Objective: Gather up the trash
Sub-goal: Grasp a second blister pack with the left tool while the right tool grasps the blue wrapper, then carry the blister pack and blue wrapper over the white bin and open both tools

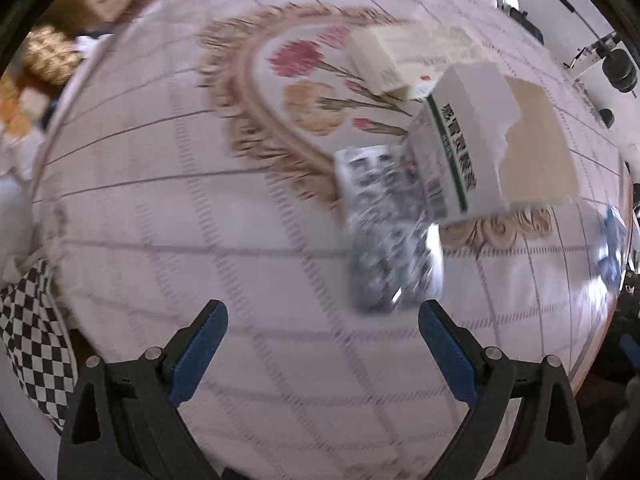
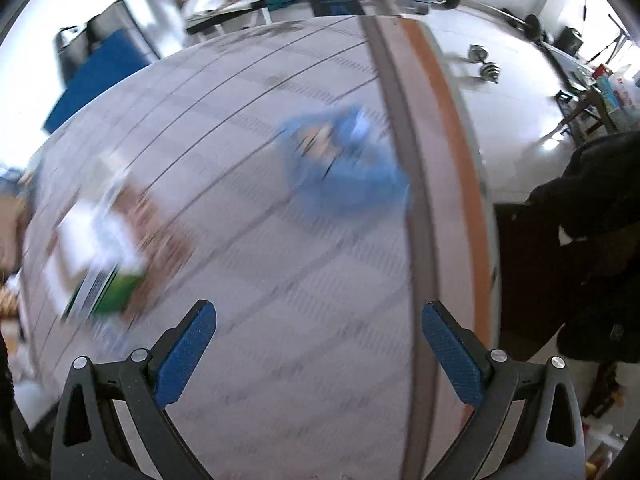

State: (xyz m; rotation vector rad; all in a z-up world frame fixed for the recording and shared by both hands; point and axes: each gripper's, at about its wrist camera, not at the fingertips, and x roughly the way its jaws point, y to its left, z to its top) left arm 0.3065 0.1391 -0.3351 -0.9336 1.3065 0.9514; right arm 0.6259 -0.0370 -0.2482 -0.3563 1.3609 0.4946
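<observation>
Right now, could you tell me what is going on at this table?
A person is clearing trash from a cloth-covered table with two handheld grippers. Both are open and empty. The left gripper hovers just short of a silvery blister pack, which lies beside a torn white and green carton. The right gripper points towards a crumpled blue bag near the table's edge. Nothing is picked up yet.

Each handheld gripper, the left gripper point(image 1: 323, 322) and the right gripper point(image 2: 319, 322), is built from black plastic arms with triangular cut-outs. Round silver screws are set at the pivot joints. Textured blue pads point(image 2: 186, 354) are fitted on the inner faces of both fingers.
</observation>
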